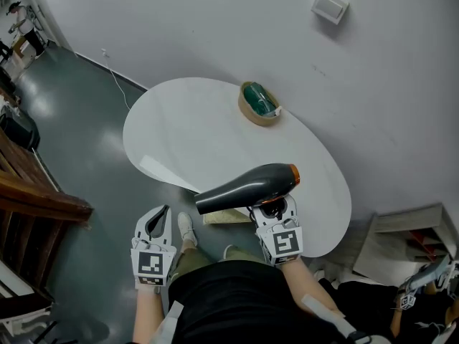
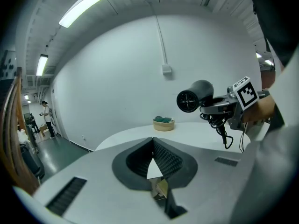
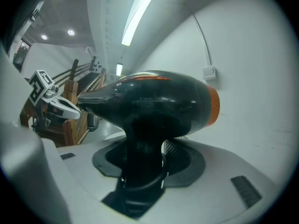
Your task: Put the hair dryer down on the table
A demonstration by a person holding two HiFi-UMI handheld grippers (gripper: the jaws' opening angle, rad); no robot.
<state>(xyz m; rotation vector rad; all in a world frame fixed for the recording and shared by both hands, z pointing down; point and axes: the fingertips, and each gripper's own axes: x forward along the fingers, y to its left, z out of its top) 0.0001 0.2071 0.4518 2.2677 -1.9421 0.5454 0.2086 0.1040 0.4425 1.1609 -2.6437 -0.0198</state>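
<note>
The hair dryer (image 1: 247,186) is black with an orange ring at its rear and hangs over the near edge of the white oval table (image 1: 186,135). Its handle stands between the jaws of my right gripper (image 1: 272,206), which is shut on it. In the right gripper view the hair dryer (image 3: 154,106) fills the middle, its nozzle pointing left, with the right gripper (image 3: 142,160) clamped around the handle. The left gripper view shows the hair dryer (image 2: 195,96) from the front, its cord (image 2: 225,135) dangling. My left gripper (image 1: 161,217) is below the table's edge, its tips together and empty.
A round basket (image 1: 259,103) with something green inside sits at the table's far side. Wooden stair rails (image 1: 36,192) stand to the left. A pale box (image 1: 226,217) lies under the table's near edge. A switch box (image 1: 330,6) hangs on the wall.
</note>
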